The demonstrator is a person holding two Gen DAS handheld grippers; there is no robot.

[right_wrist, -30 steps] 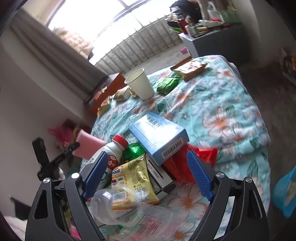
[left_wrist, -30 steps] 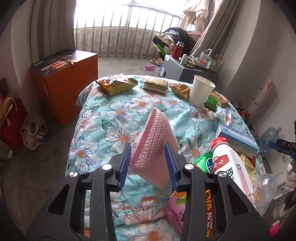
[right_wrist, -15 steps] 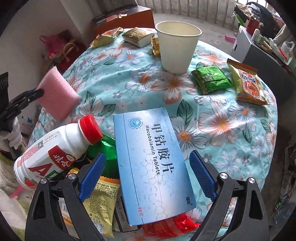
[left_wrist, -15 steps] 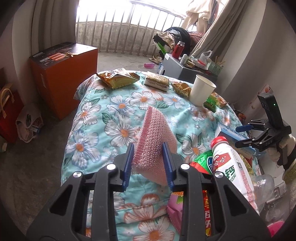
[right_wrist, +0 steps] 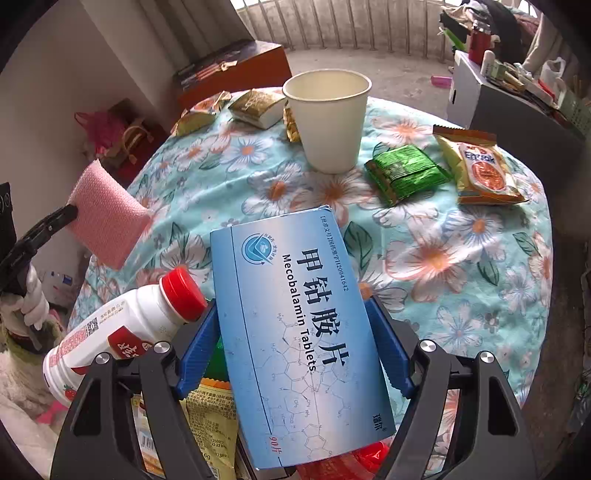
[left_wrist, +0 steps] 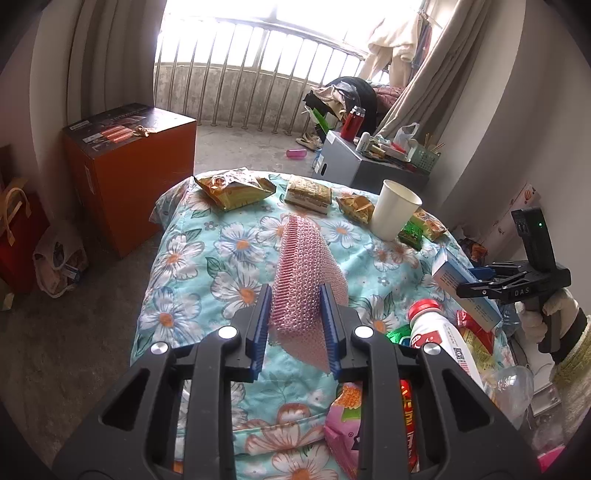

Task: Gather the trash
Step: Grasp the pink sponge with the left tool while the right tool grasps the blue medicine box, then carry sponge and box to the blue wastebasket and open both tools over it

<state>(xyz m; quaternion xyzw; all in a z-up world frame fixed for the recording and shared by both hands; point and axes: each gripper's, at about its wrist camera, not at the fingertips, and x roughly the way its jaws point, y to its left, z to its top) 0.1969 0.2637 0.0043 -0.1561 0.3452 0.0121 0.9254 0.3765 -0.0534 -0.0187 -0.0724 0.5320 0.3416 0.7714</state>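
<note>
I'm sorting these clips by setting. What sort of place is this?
Probably a lived-in room at home, opening onto a railed balcony. Curtains frame it, clothes hang there, and a table under a floral cloth is strewn with snack wrappers.

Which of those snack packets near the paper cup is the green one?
The shiny green packet lies just right of the paper cup; beside it, the Enaak packet is yellow and orange.

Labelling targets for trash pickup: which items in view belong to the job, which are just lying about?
Job:
- pink foam sheet, in left gripper
- blue tablet box, between right gripper fingers
- paper cup
- green wrapper
- milk bottle

Lying about:
- orange carton
- grey box
</note>
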